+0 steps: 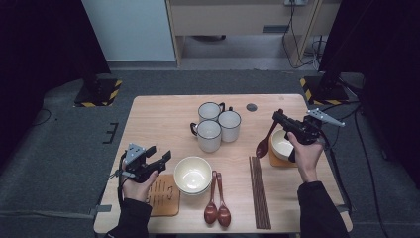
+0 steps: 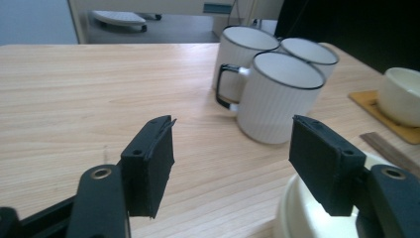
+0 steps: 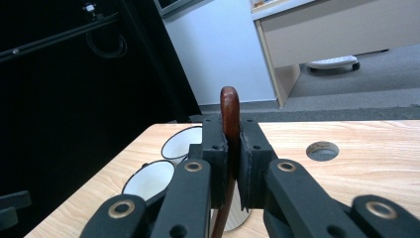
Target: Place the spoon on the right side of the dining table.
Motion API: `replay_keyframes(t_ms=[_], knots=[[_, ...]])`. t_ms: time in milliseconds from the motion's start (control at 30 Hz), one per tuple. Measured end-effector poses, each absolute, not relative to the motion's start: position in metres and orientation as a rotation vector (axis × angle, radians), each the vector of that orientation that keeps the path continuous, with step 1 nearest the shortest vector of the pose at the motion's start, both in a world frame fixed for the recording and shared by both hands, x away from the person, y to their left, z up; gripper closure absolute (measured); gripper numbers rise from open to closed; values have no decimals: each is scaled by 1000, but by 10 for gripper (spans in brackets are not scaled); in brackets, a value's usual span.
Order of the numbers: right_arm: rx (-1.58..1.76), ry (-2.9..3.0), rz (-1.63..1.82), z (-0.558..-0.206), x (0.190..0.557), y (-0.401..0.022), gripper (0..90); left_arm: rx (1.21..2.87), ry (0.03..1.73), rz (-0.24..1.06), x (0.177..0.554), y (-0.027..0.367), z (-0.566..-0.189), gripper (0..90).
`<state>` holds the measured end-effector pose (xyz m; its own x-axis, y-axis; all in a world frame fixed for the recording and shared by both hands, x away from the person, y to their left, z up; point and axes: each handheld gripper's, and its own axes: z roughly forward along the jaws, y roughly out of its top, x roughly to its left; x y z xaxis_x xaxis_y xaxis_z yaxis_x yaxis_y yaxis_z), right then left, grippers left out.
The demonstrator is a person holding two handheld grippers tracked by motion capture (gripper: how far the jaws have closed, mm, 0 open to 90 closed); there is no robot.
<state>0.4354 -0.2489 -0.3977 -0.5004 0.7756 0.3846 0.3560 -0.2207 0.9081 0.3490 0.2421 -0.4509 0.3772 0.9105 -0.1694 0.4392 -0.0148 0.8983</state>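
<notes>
Right tongs (image 3: 232,163) grip spoon (image 3: 230,111).

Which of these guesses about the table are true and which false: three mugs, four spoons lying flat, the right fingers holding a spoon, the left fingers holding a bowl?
1. Three white mugs stand together. True.
2. Four spoons lie flat on the table. False: two spoons lie flat beside the chopsticks.
3. The right gripper grips a brown spoon by its handle. True.
4. The left gripper holds a bowl. False: its fingers stand apart with nothing between them, next to the near bowl.
</notes>
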Motion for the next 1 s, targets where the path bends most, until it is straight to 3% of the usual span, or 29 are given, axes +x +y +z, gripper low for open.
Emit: replay_keyframes(t_ms=[700,1000], knots=[[1366,1641,1761,-395,443,-264,839,1646,1414,633,368,283,-487,248],[1387,1616,1752,-395,446,-271,839,1752,1445,651,377,286,-502,214]])
